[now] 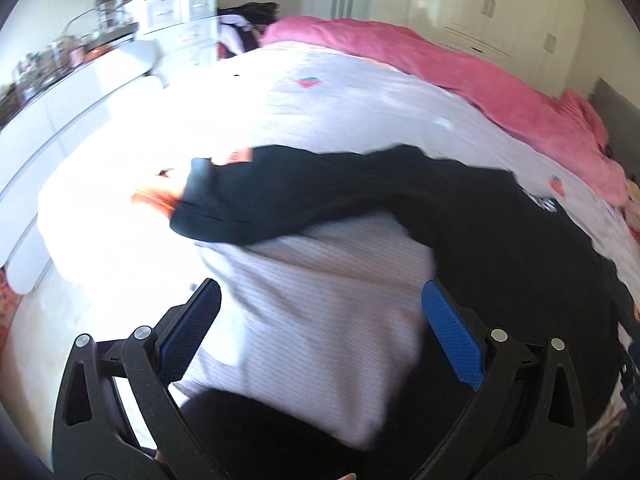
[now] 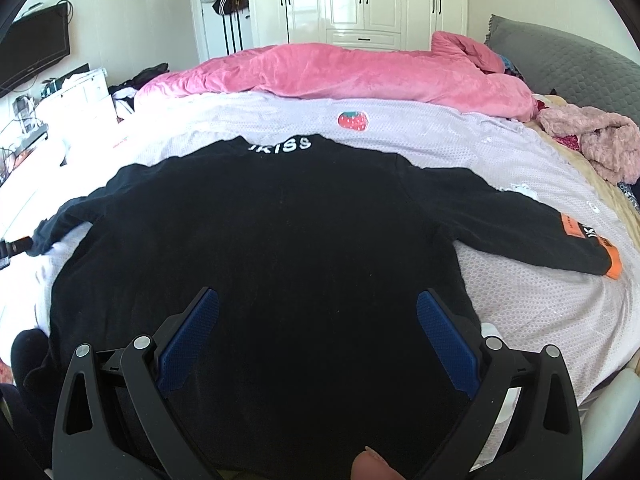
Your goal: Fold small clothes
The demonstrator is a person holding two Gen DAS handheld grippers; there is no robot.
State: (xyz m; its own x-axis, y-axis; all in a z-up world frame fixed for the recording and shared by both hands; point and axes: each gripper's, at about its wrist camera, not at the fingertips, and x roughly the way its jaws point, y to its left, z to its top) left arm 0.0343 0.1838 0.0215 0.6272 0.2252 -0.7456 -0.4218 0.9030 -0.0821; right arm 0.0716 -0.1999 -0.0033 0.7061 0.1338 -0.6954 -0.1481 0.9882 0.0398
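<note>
In the left wrist view, the left hand-held gripper [image 1: 320, 320] is seen at the bottom of the frame with its blue pads spread wide and nothing between them; it is released. Across the middle of the frame a sleeve [image 1: 248, 200] of the black sweatshirt [image 1: 500, 248] is stretched toward the left, its cuff lying over an orange patch, while the body of the garment fills the right side. All of it lies on the pale lilac bedsheet [image 1: 320, 312], with a pink blanket [image 1: 480, 80] bunched along the upper right. The picture is blurred, so finer detail cannot be told. In the right wrist view, the right hand-held gripper [image 2: 318, 320] is likewise released, its jaws wide apart over the lower middle of the sweatshirt, which is spread flat with white lettering at the collar [image 2: 280, 145] near the upper centre. The other sleeve [image 2: 520, 224] is extended to the right edge, ending in an orange cuff. No fold is visible yet: the garment appears only laid out, so both sleeves and the body are judged still to be folded.
</note>
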